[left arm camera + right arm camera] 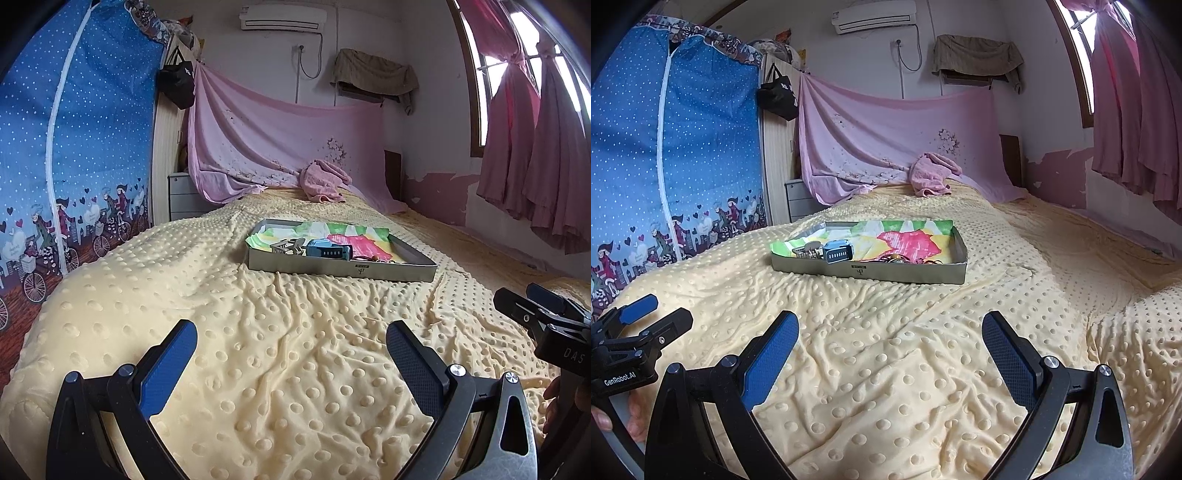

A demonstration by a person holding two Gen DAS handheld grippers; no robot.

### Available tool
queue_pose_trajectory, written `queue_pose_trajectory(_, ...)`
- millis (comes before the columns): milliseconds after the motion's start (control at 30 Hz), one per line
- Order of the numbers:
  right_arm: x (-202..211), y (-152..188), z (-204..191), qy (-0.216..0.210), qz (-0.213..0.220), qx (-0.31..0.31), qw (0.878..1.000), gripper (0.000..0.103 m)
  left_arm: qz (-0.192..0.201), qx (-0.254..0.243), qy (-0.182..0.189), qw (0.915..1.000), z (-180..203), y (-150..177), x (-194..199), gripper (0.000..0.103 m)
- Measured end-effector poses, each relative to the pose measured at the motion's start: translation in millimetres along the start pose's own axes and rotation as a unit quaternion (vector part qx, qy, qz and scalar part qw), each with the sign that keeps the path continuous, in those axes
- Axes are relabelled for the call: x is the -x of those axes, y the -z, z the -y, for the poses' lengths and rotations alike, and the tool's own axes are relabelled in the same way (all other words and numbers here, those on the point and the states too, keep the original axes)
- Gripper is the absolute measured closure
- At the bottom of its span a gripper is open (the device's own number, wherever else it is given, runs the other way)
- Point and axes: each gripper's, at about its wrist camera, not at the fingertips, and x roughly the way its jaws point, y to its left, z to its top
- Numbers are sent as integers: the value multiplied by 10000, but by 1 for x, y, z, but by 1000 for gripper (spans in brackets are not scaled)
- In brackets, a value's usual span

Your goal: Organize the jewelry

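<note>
Jewelry (905,259) lies in a heap along the near wall of a shallow grey tray (886,272), toward its right end; the pieces are too small to tell apart. Largest of all is the bed, spread with a pale yellow dotted blanket (923,369) that fills both views. At 9 o'clock stands a blue polka-dot fabric wardrobe (665,147), and at 12 o'clock a pink sheet (886,140) hangs on the wall, with a crumpled pink towel (932,174) at its foot. The tray rests on the blanket at 12 o'clock from both grippers, well apart from them, lined with bright floral paper (905,234). Inside, left of the jewelry, sits a blue watch (837,253) just beside a metal-band watch (805,252). The left hand-held gripper (291,341) hovers over the blanket, jaws spread wide and empty. The right hand-held gripper (890,332) is likewise spread wide, holding nothing.
</note>
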Motion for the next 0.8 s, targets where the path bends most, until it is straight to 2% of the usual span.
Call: queue_pose_trajectory(800, 1, 0, -2, -18, 5, 1, 10000, 5, 27, 21, -18, 10000, -1, -3, 0, 0)
